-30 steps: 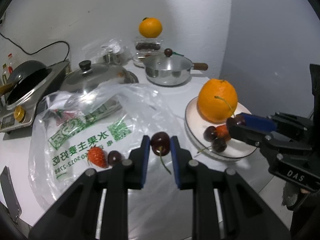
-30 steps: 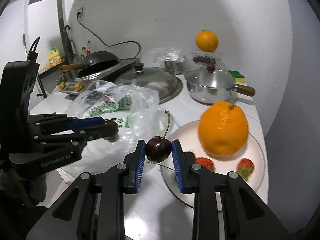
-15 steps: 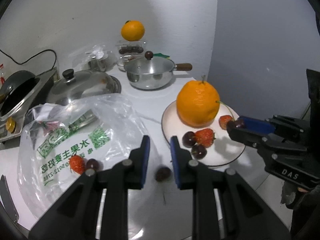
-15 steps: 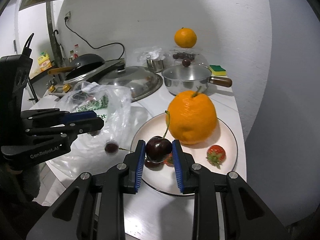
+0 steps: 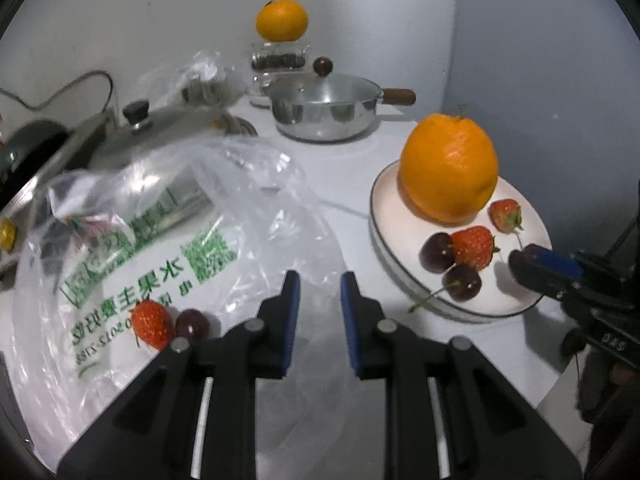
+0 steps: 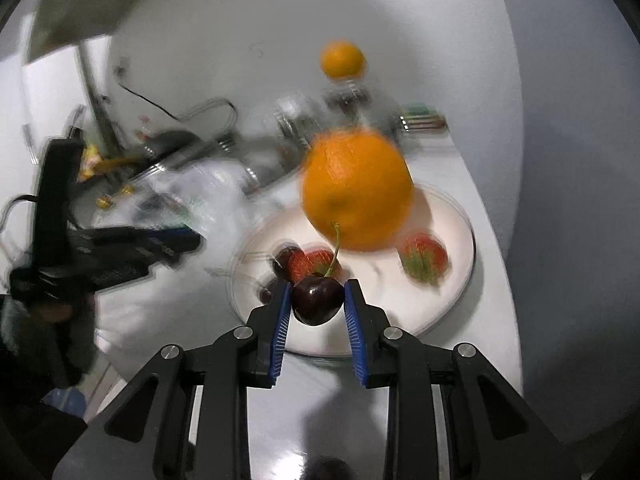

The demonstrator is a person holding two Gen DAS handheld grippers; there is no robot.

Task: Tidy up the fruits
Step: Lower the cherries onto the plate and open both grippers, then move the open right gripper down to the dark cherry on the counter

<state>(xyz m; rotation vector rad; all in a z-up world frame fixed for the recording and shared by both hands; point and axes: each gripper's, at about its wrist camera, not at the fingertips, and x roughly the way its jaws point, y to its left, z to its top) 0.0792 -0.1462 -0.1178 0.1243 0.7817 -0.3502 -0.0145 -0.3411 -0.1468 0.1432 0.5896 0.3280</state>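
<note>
My left gripper (image 5: 316, 284) is shut with nothing between its blue pads, low over the clear plastic bag (image 5: 160, 240). A strawberry (image 5: 150, 324) and a dark cherry (image 5: 192, 322) lie in the bag to its left. My right gripper (image 6: 316, 294) is shut on a dark cherry (image 6: 318, 298) with a green stem, just over the near edge of the white plate (image 6: 460, 280). The plate (image 5: 384, 216) carries a large orange (image 5: 448, 168), two strawberries (image 5: 474, 246) and two cherries (image 5: 462, 282). The right wrist view is blurred.
A steel pan with a lid (image 5: 324, 112) stands behind the plate. A second orange (image 5: 282, 20) sits on a clear box at the back wall. A large pot lid (image 5: 136, 132) and a wok (image 5: 28, 152) are at the back left. The counter edge runs just right of the plate.
The cherry slipped out of my left gripper onto the bag and is now out of sight. My right gripper carried its cherry from beside the bag down over the plate.
</note>
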